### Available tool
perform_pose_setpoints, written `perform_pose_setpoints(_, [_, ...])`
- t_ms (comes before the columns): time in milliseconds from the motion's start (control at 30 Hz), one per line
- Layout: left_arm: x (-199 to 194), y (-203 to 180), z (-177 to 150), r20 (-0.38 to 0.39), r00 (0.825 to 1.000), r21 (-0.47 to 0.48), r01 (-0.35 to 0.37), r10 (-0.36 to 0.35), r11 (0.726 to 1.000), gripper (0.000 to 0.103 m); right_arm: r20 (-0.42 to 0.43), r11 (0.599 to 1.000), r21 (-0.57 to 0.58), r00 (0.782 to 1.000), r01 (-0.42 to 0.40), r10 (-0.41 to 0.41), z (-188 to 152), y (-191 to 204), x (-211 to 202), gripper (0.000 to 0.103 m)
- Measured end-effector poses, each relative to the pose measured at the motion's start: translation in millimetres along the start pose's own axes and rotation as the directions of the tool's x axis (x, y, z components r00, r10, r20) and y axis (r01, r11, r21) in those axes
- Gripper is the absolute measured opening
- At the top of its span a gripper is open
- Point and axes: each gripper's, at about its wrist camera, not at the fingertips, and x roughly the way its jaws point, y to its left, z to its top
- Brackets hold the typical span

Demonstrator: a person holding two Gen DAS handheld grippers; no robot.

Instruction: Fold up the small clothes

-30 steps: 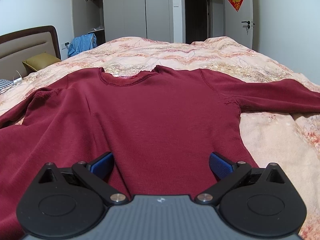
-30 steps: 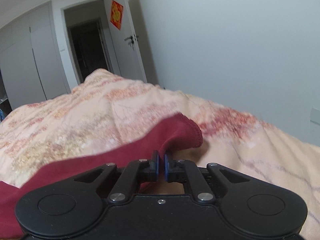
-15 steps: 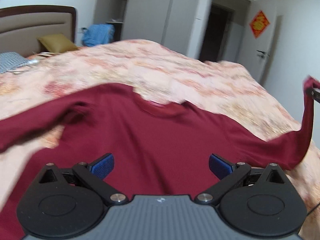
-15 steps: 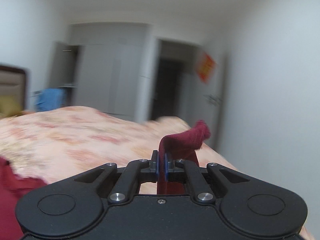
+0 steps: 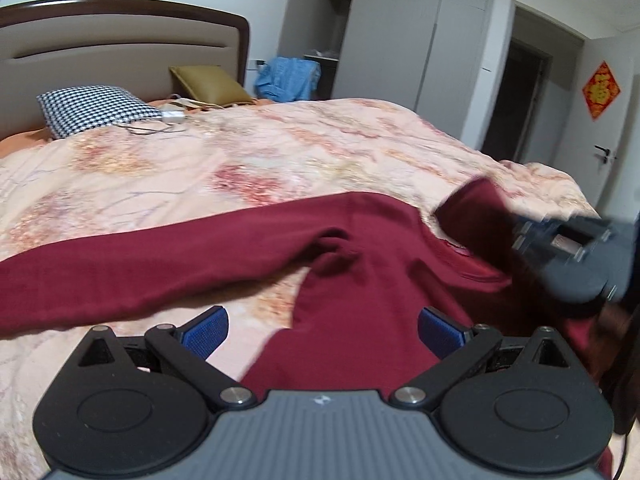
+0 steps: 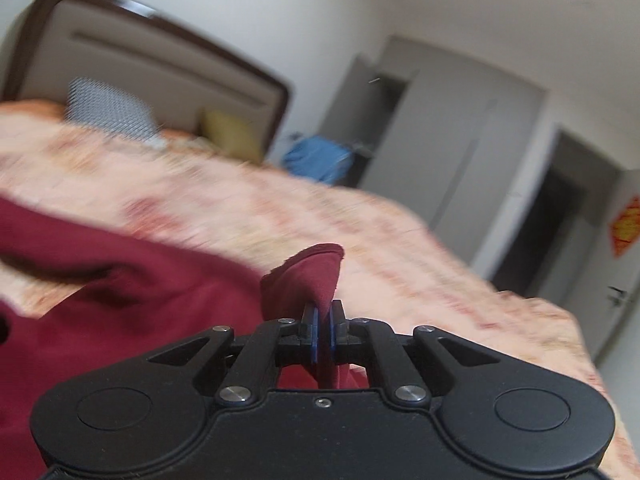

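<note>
Left wrist view shows the left gripper (image 5: 322, 326) with its blue pads (image 5: 206, 326) spread wide apart, holding nothing, low over the bed. A dark red top (image 5: 372, 280) lies on the floral quilt (image 5: 200, 168), its body running under and past the gripper. One sleeve (image 5: 160, 268) stretches flat across the quilt toward the left edge of the view. At the right, the right gripper (image 5: 520, 232) comes in blurred, with the other sleeve's cuff (image 5: 476, 216) lifted off the quilt above the neckline.

Right wrist view shows the right gripper (image 6: 323, 330) with its fingers pressed together on that cuff (image 6: 316, 272); the cloth sticks up past the tips and also hangs down behind them. Below and to the left the top (image 6: 140, 320) spreads over the quilt (image 6: 280, 216), blurred.

At the head of the bed stand a brown-framed headboard (image 5: 120, 44), a checked pillow (image 5: 96, 110) and an olive cushion (image 5: 208, 84). A white charger (image 5: 173, 117) with its cord lies on the quilt just beside the pillow. Blue clothing (image 5: 290, 78) hangs by the open wardrobe (image 5: 384, 32). A red ornament (image 5: 601, 90) hangs on the door at the far right.
</note>
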Motion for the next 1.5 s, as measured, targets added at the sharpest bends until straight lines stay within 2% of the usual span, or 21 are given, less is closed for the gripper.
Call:
perform_pose_setpoints(67, [2.8,7.6,0.6,0.005,1.0,-0.016,-0.01,0.011,1.0,0.103,-0.033,0.999,-0.02,0.998,-0.046,0.045,-9.5,18.5,1.0,0.005])
perform_pose_setpoints(133, [6.7,12.1,1.3,0.008,1.0,-0.032,-0.014,0.014,0.999,0.103,-0.063,0.996,-0.016,0.994,-0.091,0.09,-15.2,26.4,-1.1,0.012])
perform_pose_setpoints(200, [9.5,13.0,-2.3,0.01,1.0,-0.043,-0.013,0.014,0.999,0.103,-0.082,0.992,0.004,0.988,-0.13,0.129,-21.6,26.5,-1.6,0.031])
perform_pose_setpoints(333, [16.9,6.4,-5.1,0.026,0.999,-0.04,0.021,-0.019,0.999,0.103,-0.081,0.985,0.033,0.982,-0.167,0.169,-31.5,8.4,-23.3,0.054])
perform_pose_setpoints(400, [19.9,-0.7,-6.9,0.048,0.997,-0.02,0.061,-0.06,0.998,0.103,-0.077,0.98,0.083,0.98,-0.179,0.185,-38.9,-11.1,-38.1,0.072])
perform_pose_setpoints(433, [22.2,-5.0,-7.8,0.059,0.995,-0.008,0.082,-0.081,0.997,0.103,-0.077,0.976,0.117,0.979,-0.181,0.191,-44.5,-23.9,-45.5,0.076])
perform_pose_setpoints(567, [38.4,-30.2,-9.9,0.077,0.979,0.052,0.184,-0.187,0.982,0.103,-0.071,0.947,0.288,0.983,-0.142,0.169,-71.7,-84.3,-73.4,0.091])
perform_pose_setpoints(667, [58.3,-54.2,-8.1,0.102,0.972,0.102,0.203,-0.214,0.974,0.103,-0.093,0.915,0.404,0.994,-0.018,0.061,-95.9,-130.9,-86.1,0.098])
perform_pose_setpoints(733, [74.5,-65.0,-4.4,0.115,0.971,0.084,0.2,-0.209,0.976,0.103,-0.166,0.867,0.488,0.986,0.097,-0.017,-113.2,-162.7,-85.6,0.098])
perform_pose_setpoints(833, [99.2,-73.3,0.2,0.102,0.979,0.054,0.173,-0.178,0.983,0.103,-0.256,0.726,0.655,0.965,0.212,-0.052,-147.5,-207.7,-79.5,0.09])
perform_pose_setpoints(900, [112.2,-72.7,-0.2,0.07,0.989,0.041,0.13,-0.133,0.991,0.103,-0.301,0.655,0.711,0.952,0.257,-0.048,-168.0,-225.6,-71.5,0.077])
perform_pose_setpoints(1000, [121.6,-61.8,-6.0,0.014,0.998,0.022,0.058,-0.058,0.998,0.103,-0.313,0.587,0.77,0.95,0.25,0.006,-190.1,-236.6,-55.1,0.059])
perform_pose_setpoints(1067, [127.4,-50.4,-12.5,-0.029,0.999,-0.012,0.023,-0.024,1.0,0.103,-0.293,0.559,0.8,0.955,0.217,0.049,-196.4,-233.5,-45.4,0.053])
perform_pose_setpoints(1133, [131.0,-41.9,-18.6,-0.046,0.998,-0.022,0.035,-0.036,0.999,0.103,-0.279,0.571,0.798,0.958,0.191,0.068,-196.4,-228.7,-41.7,0.034])
perform_pose_setpoints(1167, [130.1,-40.2,-21.3,-0.043,0.998,-0.015,0.042,-0.042,0.999,0.103,-0.272,0.587,0.787,0.961,0.189,0.054,-192.1,-226.2,-43.9,0.015])
perform_pose_setpoints(1200, [128.5,-40.2,-23.2,-0.04,0.998,-0.005,0.042,-0.043,0.999,0.103,-0.265,0.609,0.767,0.964,0.199,0.018,-186.0,-224.2,-46.6,0.008])
perform_pose_setpoints(1267, [126.1,-41.6,-27.4,-0.039,0.998,0.019,0.04,-0.039,0.999,0.103,-0.254,0.654,0.721,0.965,0.229,-0.058,-179.1,-222.2,-53.7,0.002])
perform_pose_setpoints(1333, [125.2,-41.7,-32.0,-0.028,0.999,0.025,0.041,-0.04,0.999,0.103,-0.283,0.67,0.689,0.953,0.277,-0.103,-179.8,-223.2,-55.2,0.0])
perform_pose_setpoints(1400, [124.7,-40.6,-33.2,-0.023,0.999,0.016,0.047,-0.047,0.999,0.103,-0.283,0.675,0.691,0.956,0.257,-0.073,-187.0,-223.1,-58.4,0.0])
perform_pose_setpoints(1433, [124.9,-39.3,-33.7,-0.022,0.998,0.009,0.053,-0.053,0.999,0.103,-0.274,0.688,0.682,0.959,0.247,-0.073,-187.0,-221.1,-64.2,0.004])
perform_pose_setpoints(1500, [124.8,-37.4,-34.4,-0.018,0.998,-0.002,0.063,-0.063,0.998,0.103,-0.252,0.731,0.64,0.963,0.239,-0.094,-184.3,-209.9,-81.9,0.023])
